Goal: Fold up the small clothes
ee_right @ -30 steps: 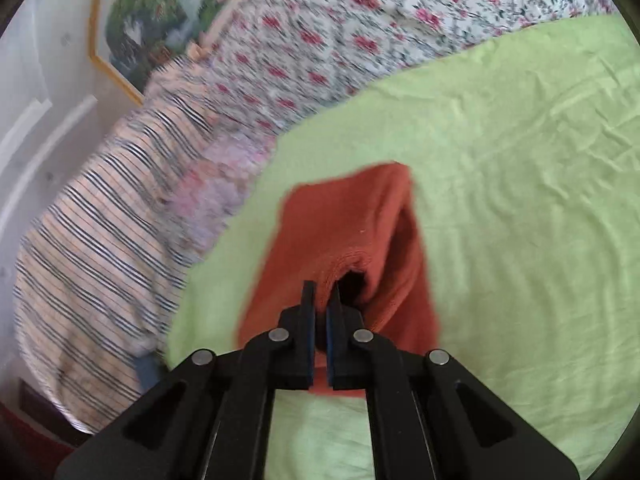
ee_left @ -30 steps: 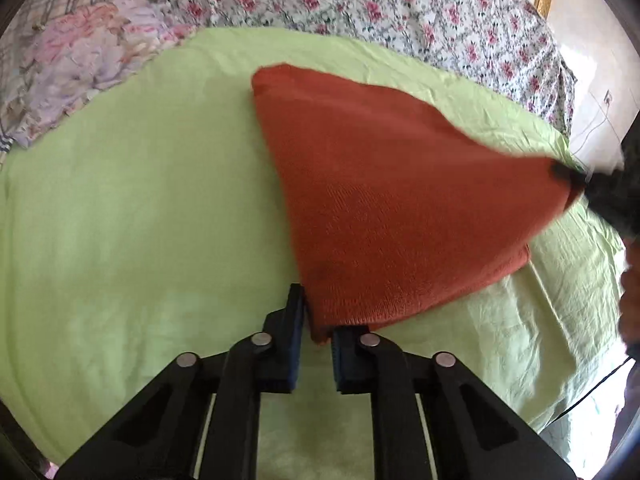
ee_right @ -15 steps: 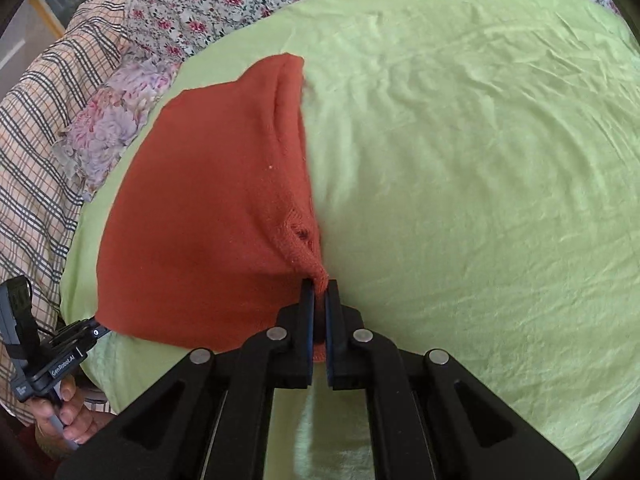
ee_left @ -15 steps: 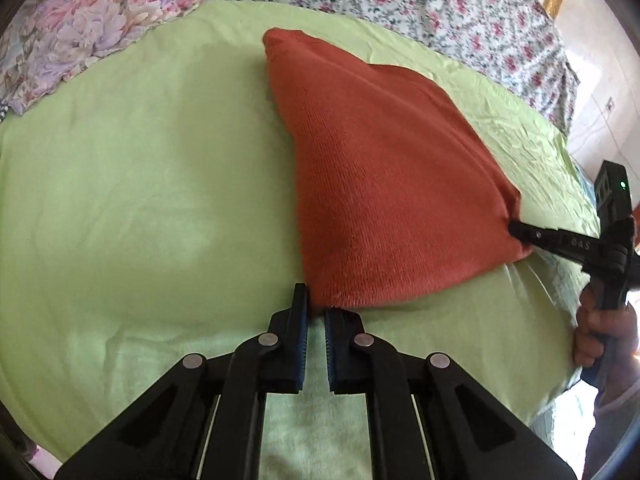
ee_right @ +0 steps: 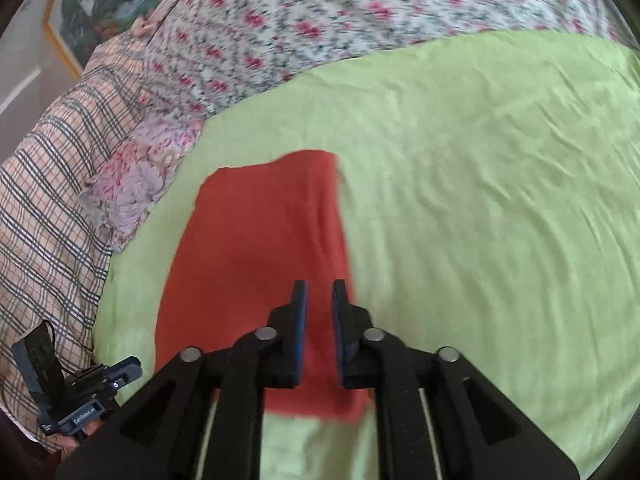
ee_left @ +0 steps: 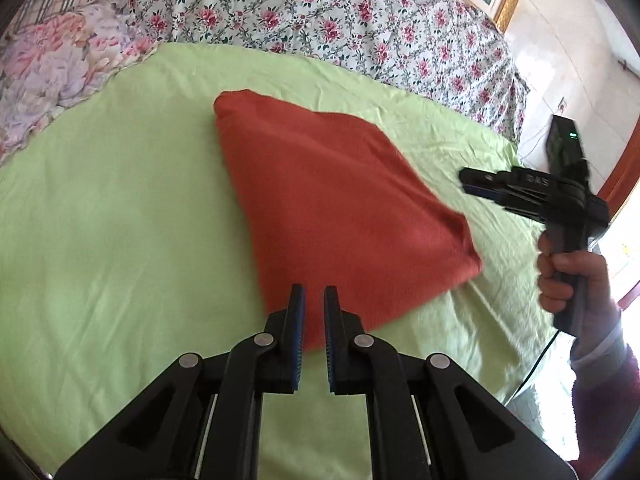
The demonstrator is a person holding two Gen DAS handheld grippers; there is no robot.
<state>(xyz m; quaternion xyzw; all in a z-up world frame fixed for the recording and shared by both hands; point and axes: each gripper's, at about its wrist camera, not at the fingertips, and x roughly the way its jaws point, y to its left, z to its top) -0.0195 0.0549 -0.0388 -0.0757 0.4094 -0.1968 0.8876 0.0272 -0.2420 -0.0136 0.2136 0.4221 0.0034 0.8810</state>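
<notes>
An orange-red knit garment lies folded flat on the light green sheet; it also shows in the right wrist view. My left gripper is slightly open and empty, raised above the garment's near edge. My right gripper is slightly open and empty, raised above the garment's near right part. The right gripper also shows in the left wrist view, held in a hand, off the garment's right corner. The left gripper shows at the lower left of the right wrist view.
A floral bedspread covers the far side of the bed. A plaid cloth and a pink floral pillow lie at the left. A framed picture hangs on the wall. The bed edge drops off at the right.
Both grippers have let go of the garment's corners, opened a little and lifted back. The garment has dropped flat onto the sheet.
</notes>
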